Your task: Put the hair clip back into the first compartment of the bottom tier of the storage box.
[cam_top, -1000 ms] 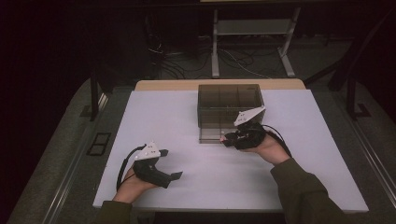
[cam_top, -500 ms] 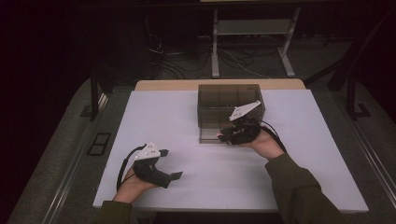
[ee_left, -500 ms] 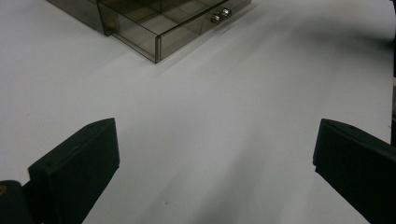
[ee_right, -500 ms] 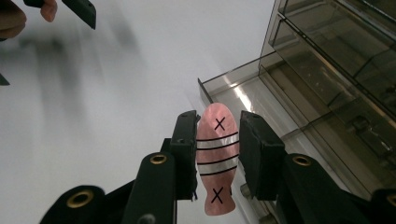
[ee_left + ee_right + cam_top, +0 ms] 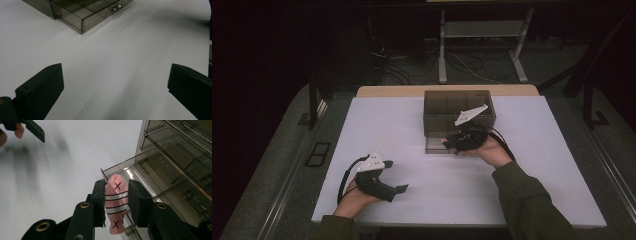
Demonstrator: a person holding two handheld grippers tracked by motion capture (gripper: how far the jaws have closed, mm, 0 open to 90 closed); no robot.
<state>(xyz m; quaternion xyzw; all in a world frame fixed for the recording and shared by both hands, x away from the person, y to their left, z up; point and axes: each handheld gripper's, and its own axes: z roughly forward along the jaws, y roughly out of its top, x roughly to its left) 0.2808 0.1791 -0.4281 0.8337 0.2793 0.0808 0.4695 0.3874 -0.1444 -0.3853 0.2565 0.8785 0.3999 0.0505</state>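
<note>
Glossy smoky transparent plastic drawer box [image 5: 459, 112]

We see the right gripper [image 5: 451, 143] carry the pink fish piece [image 5: 115, 204] leftward, over the open drawer [image 5: 439, 145].

One smoky drawer box [image 5: 459, 111] and one pink fish-shaped piece [image 5: 116, 203] are seen on one bench [image 5: 412, 130], with two grippers, the left gripper [image 5: 398, 190] and the right gripper [image 5: 448, 143].

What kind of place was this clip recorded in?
Probably a lab or recording workspace: a white table in a dark room, loose cables on the floor behind it, and a metal stand at the back.
</note>
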